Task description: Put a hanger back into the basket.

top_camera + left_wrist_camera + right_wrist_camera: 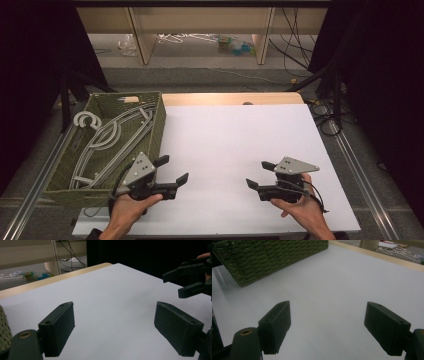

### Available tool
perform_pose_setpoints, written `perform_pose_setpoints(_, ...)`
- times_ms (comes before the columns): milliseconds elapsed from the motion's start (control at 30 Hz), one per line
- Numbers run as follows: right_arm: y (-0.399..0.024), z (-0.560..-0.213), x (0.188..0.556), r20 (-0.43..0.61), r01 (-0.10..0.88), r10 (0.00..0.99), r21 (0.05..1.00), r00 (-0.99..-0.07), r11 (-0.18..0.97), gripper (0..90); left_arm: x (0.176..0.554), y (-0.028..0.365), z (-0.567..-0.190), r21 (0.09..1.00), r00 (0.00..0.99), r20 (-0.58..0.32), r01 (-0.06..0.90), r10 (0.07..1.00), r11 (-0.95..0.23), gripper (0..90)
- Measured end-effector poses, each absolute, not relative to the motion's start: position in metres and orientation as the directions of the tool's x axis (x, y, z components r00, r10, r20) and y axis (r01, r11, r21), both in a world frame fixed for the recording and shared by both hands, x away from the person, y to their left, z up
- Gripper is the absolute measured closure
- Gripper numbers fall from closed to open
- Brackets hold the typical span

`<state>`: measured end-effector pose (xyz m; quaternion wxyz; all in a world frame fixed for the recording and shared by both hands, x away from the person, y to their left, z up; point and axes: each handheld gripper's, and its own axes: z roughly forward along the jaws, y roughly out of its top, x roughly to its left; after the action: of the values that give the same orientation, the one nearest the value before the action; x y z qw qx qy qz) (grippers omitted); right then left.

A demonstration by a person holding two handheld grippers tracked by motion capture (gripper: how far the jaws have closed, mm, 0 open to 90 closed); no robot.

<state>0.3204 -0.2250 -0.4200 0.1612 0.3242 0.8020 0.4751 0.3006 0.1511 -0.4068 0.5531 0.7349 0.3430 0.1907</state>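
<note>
Both my left gripper and right gripper hover with jaws wide apart, empty, beside the woven basket of hangers

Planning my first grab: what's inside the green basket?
Several pale grey clothes hangers lie tangled inside the basket, hooks toward its far left corner. Anything beneath them is covered.

light: even, overhead | white table bright (mild glare) | surroundings dim | focus: soft, slightly blurred
</note>
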Motion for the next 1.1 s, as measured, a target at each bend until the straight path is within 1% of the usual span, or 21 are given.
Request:
perform_pose_setpoints(33, -0.224, -0.42, 0.319, 0.045, 0.363, 0.672, 0.867, -0.739, 0.342, 22.2, 0.3, 0.151, -0.41, 0.944, 0.699, -0.09, 0.286, 0.709, -0.162, 16.4)
perform_pose_setpoints(100, -0.222, -0.42, 0.317, 0.047, 0.364, 0.668, 0.866, -0.743, 0.344, 22.1, 0.299, 0.152, -0.416, 0.944, 0.693, -0.099, 0.293, 0.714, -0.153, 16.4)
perform_pose_setpoints(233, -0.218, -0.421, 0.31, 0.04, 0.347, 0.659, 0.873, -0.751, 0.342, 21.7, 0.295, 0.153, -0.424, 0.939, 0.679, -0.165, 0.33, 0.715, -0.098, 16.3)
perform_pose_setpoints(267, -0.217, -0.423, 0.308, 0.044, 0.346, 0.656, 0.875, -0.753, 0.338, 21.4, 0.295, 0.153, -0.426, 0.942, 0.688, -0.147, 0.317, 0.71, -0.112, 16.3)
perform_pose_setpoints(333, -0.215, -0.426, 0.304, 0.037, 0.338, 0.652, 0.876, -0.757, 0.343, 21.2, 0.292, 0.153, -0.429, 0.939, 0.686, -0.163, 0.328, 0.709, -0.102, 16.4)
perform_pose_setpoints(367, -0.214, -0.428, 0.301, 0.044, 0.346, 0.649, 0.872, -0.76, 0.345, 20.9, 0.292, 0.154, -0.43, 0.944, 0.701, -0.153, 0.312, 0.696, -0.107, 16.3)
perform_pose_setpoints(400, -0.213, -0.431, 0.298, 0.059, 0.353, 0.642, 0.871, -0.765, 0.341, 20.8, 0.29, 0.154, -0.43, 0.941, 0.693, -0.161, 0.322, 0.703, -0.101, 16.3)
perform_pose_setpoints(467, -0.213, -0.432, 0.294, 0.053, 0.351, 0.641, 0.87, -0.766, 0.347, 20.3, 0.287, 0.156, -0.431, 0.943, 0.694, -0.143, 0.311, 0.705, -0.115, 16.3)
perform_pose_setpoints(533, -0.213, -0.432, 0.29, 0.055, 0.352, 0.637, 0.868, -0.769, 0.35, 20.2, 0.285, 0.157, -0.432, 0.942, 0.69, -0.155, 0.318, 0.707, -0.104, 16.4)
perform_pose_setpoints(667, -0.216, -0.431, 0.284, 0.049, 0.335, 0.639, 0.88, -0.768, 0.336, 19.8, 0.283, 0.158, -0.431, 0.944, 0.688, -0.139, 0.309, 0.712, -0.115, 16.4)
perform_pose_setpoints(767, -0.217, -0.431, 0.284, 0.058, 0.345, 0.642, 0.878, -0.764, 0.332, 19.8, 0.285, 0.157, -0.432, 0.945, 0.7, -0.121, 0.297, 0.704, -0.134, 16.4)
perform_pose_setpoints(900, -0.215, -0.433, 0.285, 0.052, 0.342, 0.639, 0.877, -0.768, 0.339, 19.6, 0.285, 0.156, -0.433, 0.944, 0.694, -0.142, 0.309, 0.706, -0.114, 16.3)
perform_pose_setpoints(1000, -0.215, -0.432, 0.285, 0.04, 0.327, 0.638, 0.882, -0.769, 0.338, 19.6, 0.285, 0.157, -0.432, 0.945, 0.702, -0.118, 0.297, 0.702, -0.139, 16.3)
perform_pose_setpoints(1100, -0.215, -0.432, 0.285, 0.04, 0.326, 0.639, 0.883, -0.769, 0.337, 19.6, 0.286, 0.156, -0.432, 0.946, 0.706, -0.13, 0.298, 0.697, -0.125, 16.3)
